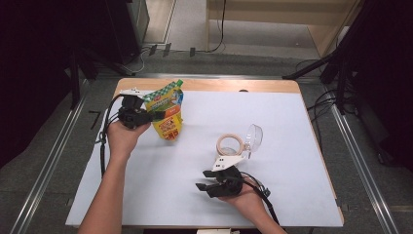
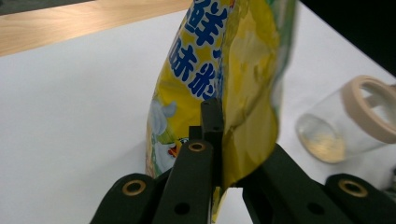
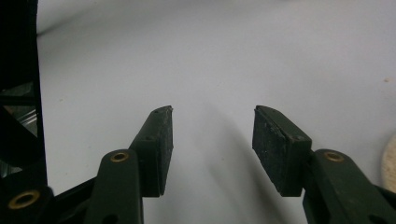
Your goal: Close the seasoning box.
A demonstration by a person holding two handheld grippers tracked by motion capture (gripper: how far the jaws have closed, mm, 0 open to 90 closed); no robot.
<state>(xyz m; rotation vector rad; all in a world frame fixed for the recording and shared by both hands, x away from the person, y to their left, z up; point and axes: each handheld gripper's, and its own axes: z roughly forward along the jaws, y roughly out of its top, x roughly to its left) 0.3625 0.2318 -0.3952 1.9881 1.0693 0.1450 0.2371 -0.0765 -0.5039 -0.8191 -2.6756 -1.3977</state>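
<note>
A yellow snack pouch [image 1: 168, 113] with a green checked top and blue lettering stands upright at the table's back left. My left gripper [image 1: 155, 116] is shut on its side edge; in the left gripper view the black jaws pinch the yellow pouch [image 2: 233, 79] between them. A clear glass jar [image 1: 233, 143] with a tan rim lies on its side at the table's middle, with its clear lid [image 1: 254, 136] hinged open; the jar [image 2: 348, 121] also shows in the left gripper view. My right gripper [image 1: 203, 179] rests near the front edge, open, with only white table between its fingers [image 3: 159, 149].
The white mat [image 1: 272, 112] covers a wooden table [image 1: 214, 85] whose bare strip shows at the back. Metal rails [image 1: 355, 156] run along both sides. Cables and dark stands [image 1: 336, 63] are on the floor beyond.
</note>
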